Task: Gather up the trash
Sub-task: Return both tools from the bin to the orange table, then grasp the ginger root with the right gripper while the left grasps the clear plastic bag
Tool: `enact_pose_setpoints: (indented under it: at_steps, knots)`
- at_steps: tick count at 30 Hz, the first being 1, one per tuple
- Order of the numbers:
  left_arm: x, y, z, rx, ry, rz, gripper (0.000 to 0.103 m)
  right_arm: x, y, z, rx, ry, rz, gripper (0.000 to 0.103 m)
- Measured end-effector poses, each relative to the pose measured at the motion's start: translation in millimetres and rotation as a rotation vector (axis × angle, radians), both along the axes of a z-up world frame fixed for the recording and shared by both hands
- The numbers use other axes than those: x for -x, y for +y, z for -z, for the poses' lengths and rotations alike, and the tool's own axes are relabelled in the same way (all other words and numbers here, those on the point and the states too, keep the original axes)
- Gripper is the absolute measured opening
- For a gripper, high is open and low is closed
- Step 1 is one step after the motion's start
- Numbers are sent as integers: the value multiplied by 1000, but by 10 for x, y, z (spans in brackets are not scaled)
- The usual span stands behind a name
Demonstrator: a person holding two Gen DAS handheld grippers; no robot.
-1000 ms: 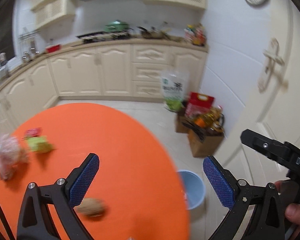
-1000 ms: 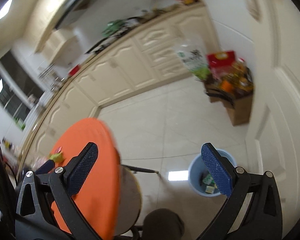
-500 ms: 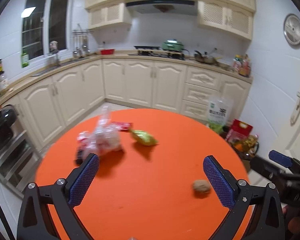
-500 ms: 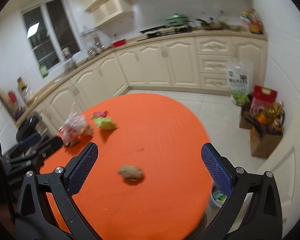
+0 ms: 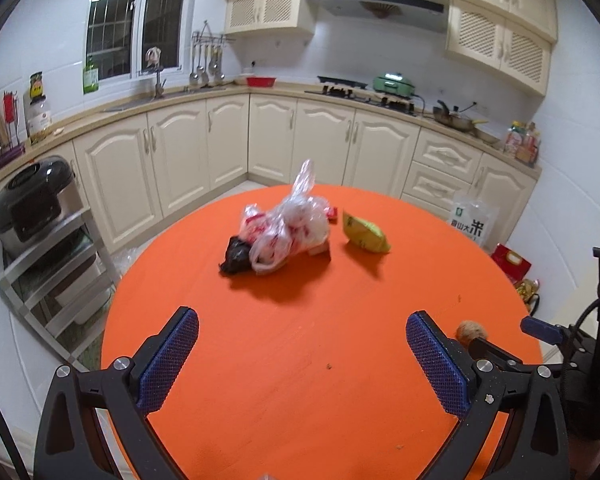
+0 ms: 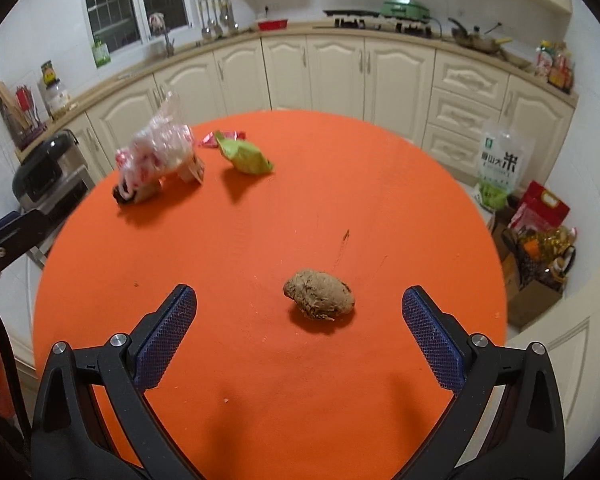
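Orange covers the whole round table (image 6: 380,208), and four loose pieces of trash lie on it. One brown fibrous lump (image 6: 319,294) sits nearest the right gripper (image 6: 299,326), just ahead of its fingertips and between their lines, touching neither. One crumpled yellow-green wrapper (image 6: 247,155) lies farther back, with one small red wrapper (image 6: 220,137) just behind it. One knotted clear plastic bag (image 5: 288,224) with red print rests left of the wrappers; a dark bundle (image 5: 235,256) pokes out at its near end. The red print on the bag is too blurred to read.

Both grippers hover over the near side of the table with their blue-padded fingers spread wide, holding nothing. The left gripper (image 5: 302,350) points toward the bag, which is well ahead of it; in its view the brown lump shows just beyond the right finger.

On the floor against the cabinets stands one clear sack (image 6: 500,164) with a green logo and large black writing, the biggest character being 米; the smaller ones are hard to make out. Beside it are one red carton (image 6: 540,208) and one cardboard box (image 6: 536,288) of packed goods. On the far counter sit one green lidded pot (image 5: 394,82) and one red dish (image 5: 261,80). One black rice cooker (image 5: 32,200) stands on a metal rack at left.
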State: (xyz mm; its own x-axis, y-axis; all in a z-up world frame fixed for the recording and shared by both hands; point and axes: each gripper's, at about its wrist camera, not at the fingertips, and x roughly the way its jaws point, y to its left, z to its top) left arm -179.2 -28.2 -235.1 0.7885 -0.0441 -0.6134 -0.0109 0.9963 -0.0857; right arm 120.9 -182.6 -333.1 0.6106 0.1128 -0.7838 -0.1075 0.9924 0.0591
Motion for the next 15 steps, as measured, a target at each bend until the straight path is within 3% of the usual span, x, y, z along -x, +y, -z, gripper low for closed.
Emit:
enact_pose_setpoints:
  at_steps: [8,15]
  knots:
    - [-475,-37,-161,0,43,7,102,-145,-28,191,-5,53,17,99]
    - [-790,77,-182,7,66,7,102,-228,-55,291,-3,80,15,86]
